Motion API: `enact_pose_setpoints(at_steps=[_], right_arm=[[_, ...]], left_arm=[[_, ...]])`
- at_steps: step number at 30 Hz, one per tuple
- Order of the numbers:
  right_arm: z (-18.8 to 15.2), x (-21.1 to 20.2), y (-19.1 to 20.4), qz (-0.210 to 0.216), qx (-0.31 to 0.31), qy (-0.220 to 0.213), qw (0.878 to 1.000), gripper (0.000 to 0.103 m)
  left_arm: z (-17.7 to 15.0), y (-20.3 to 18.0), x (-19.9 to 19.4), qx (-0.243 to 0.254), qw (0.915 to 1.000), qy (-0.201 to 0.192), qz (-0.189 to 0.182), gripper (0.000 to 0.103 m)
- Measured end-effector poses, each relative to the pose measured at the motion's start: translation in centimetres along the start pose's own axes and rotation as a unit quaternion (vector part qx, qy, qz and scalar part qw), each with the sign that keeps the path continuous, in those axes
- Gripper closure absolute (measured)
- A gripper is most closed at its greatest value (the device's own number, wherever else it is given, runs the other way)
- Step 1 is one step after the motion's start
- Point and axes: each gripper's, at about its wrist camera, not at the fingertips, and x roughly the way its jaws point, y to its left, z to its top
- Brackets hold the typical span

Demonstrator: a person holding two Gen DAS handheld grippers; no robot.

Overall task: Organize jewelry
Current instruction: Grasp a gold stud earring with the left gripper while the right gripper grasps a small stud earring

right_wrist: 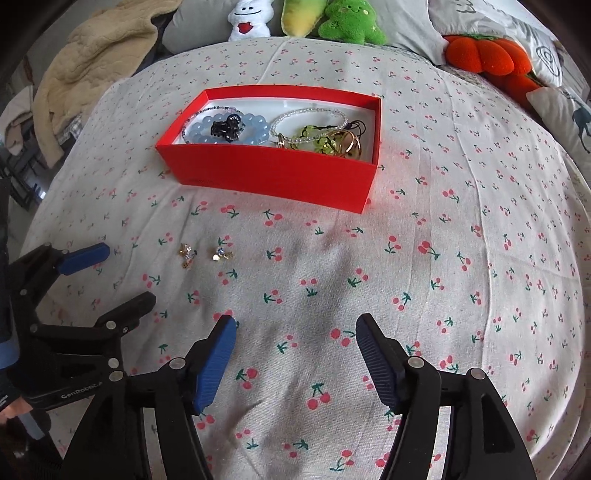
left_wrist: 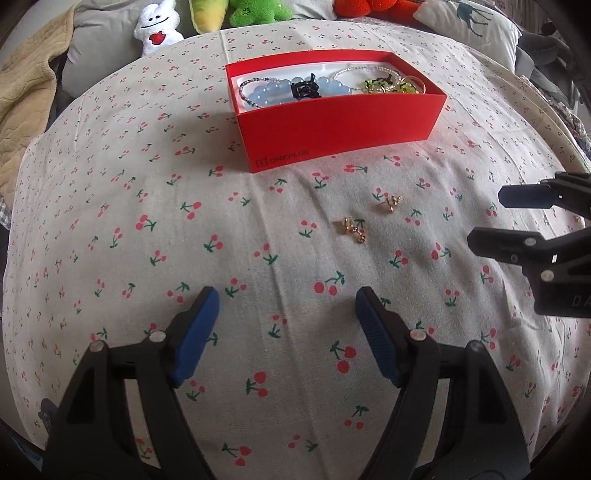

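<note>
Nearest to me, the left gripper point(left_wrist: 286, 306) hangs over the cherry-print bedsheet point(left_wrist: 110, 221) with its blue pads spread apart and nothing between them. The right gripper point(right_wrist: 295, 332) beside it is also released and empty. A little farther, two small gold earrings point(left_wrist: 352, 229) point(left_wrist: 391, 202) lie on the sheet, near each other but apart, between the grippers and the box. Behind them stands the red box point(right_wrist: 273, 173), open, holding a blue bead bracelet point(right_wrist: 225, 129), a black hair claw point(right_wrist: 227, 127), a clear bead bracelet point(right_wrist: 310, 114) and gold rings point(right_wrist: 349, 144). At the far edge lie plush toys point(right_wrist: 351, 22) and pillows.
</note>
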Motion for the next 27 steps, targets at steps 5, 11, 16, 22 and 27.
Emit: enact_pose_setpoints(at_steps=[5,11,16,22,27], right_arm=[[-0.9,0.8,-1.1,-0.015,0.002,0.009,1.000,0.031],[-1.1,0.9,-1.4,-0.022,-0.002,0.007,1.000,0.026],[-1.0,0.9,-1.4,-0.023,-0.003,0.008,1.000,0.026],[-1.1,0.9,-1.5,-0.024,-0.003,0.008,1.000,0.026],[-1.1,0.9,-1.6,-0.024,-0.002,0.009,1.000,0.026]], left_arm=[[0.0,-1.1,0.4,0.015,0.9996,-0.023,-0.007,0.026],[0.5,-1.8,0.7,0.014,0.9990,-0.038,-0.021,0.026],[1.2,-2.0,1.1,0.003,0.9984,-0.043,-0.036,0.036],[2.0,-2.5,1.5,-0.010,0.9979,-0.037,-0.052,0.056],[2.6,-2.5,1.8,-0.027,0.9978,-0.024,-0.056,0.068]])
